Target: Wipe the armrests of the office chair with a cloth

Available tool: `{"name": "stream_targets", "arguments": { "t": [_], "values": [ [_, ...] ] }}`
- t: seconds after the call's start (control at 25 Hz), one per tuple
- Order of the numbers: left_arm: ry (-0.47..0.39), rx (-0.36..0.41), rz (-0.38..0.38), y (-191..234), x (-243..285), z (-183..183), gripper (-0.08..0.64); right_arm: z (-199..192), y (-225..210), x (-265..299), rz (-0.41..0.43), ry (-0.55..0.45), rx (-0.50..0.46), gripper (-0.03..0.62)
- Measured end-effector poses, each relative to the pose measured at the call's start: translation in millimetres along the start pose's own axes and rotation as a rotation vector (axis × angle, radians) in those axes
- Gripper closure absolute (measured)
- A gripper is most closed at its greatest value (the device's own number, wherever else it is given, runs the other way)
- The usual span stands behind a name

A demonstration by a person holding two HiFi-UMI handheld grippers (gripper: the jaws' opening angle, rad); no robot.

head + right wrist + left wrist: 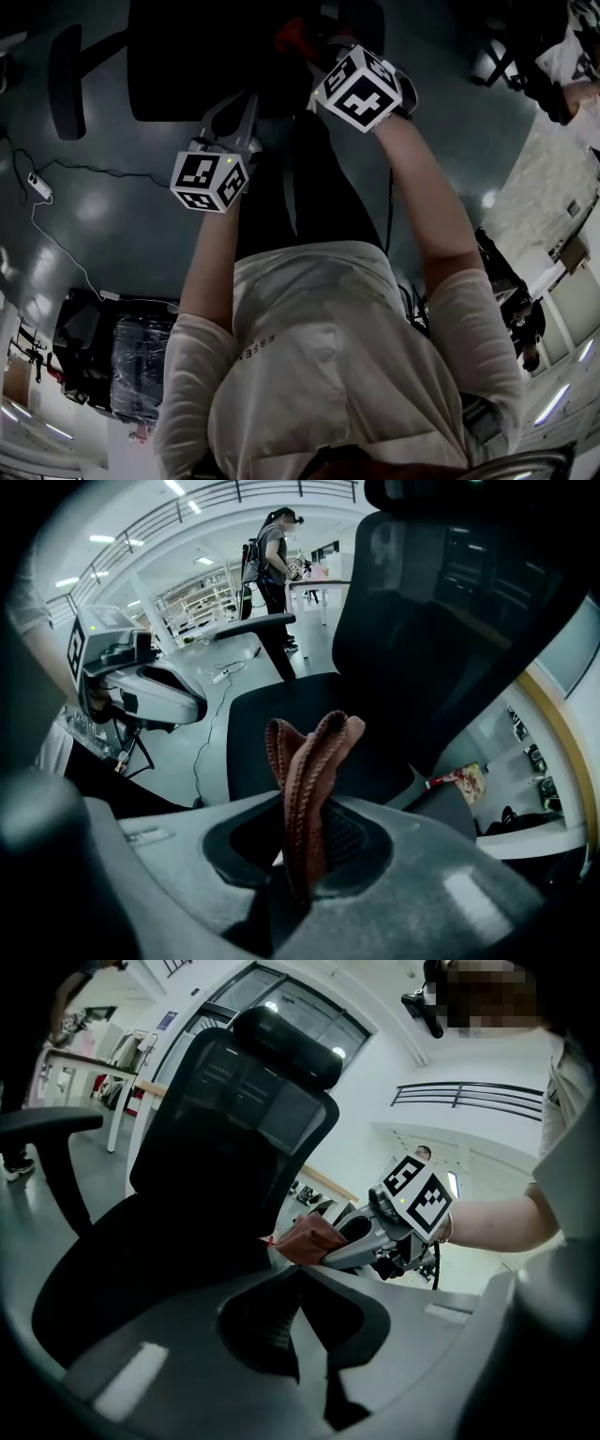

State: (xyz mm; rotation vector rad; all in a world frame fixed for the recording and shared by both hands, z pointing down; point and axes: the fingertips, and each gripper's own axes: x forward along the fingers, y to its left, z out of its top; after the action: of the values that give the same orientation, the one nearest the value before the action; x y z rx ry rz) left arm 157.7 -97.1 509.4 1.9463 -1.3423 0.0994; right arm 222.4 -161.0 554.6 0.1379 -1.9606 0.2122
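A black mesh-back office chair (234,1110) stands ahead, its seat (211,56) dark in the head view. Its left armrest (66,80) sticks out at the far side (47,1121) (253,623). A grey pad (445,808), likely the right armrest, lies just right of my right gripper (305,808). That gripper (328,56) is shut on a folded reddish-brown cloth (309,761) (307,1238) (295,37), held at the seat's right edge. My left gripper (300,1274) (234,112) hangs a little nearer me, shut and holding nothing, pointed at the seat.
A white cable with an adapter (37,187) trails over the grey floor left of the chair. A wrapped cart (141,356) stands behind me. Another person (272,546) stands by desks far off. Dark equipment (511,56) sits at the right.
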Motion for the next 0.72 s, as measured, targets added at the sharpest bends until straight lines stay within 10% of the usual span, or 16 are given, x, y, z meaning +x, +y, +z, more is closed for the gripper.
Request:
{"name": "stream_targets", "arguments": {
  "t": [0.72],
  "values": [
    [-0.004, 0.058, -0.066, 0.4, -87.8, -35.8, 0.543, -48.1, 117.4, 5.7, -0.033, 0.158, 0.026, 0.546]
  ]
}}
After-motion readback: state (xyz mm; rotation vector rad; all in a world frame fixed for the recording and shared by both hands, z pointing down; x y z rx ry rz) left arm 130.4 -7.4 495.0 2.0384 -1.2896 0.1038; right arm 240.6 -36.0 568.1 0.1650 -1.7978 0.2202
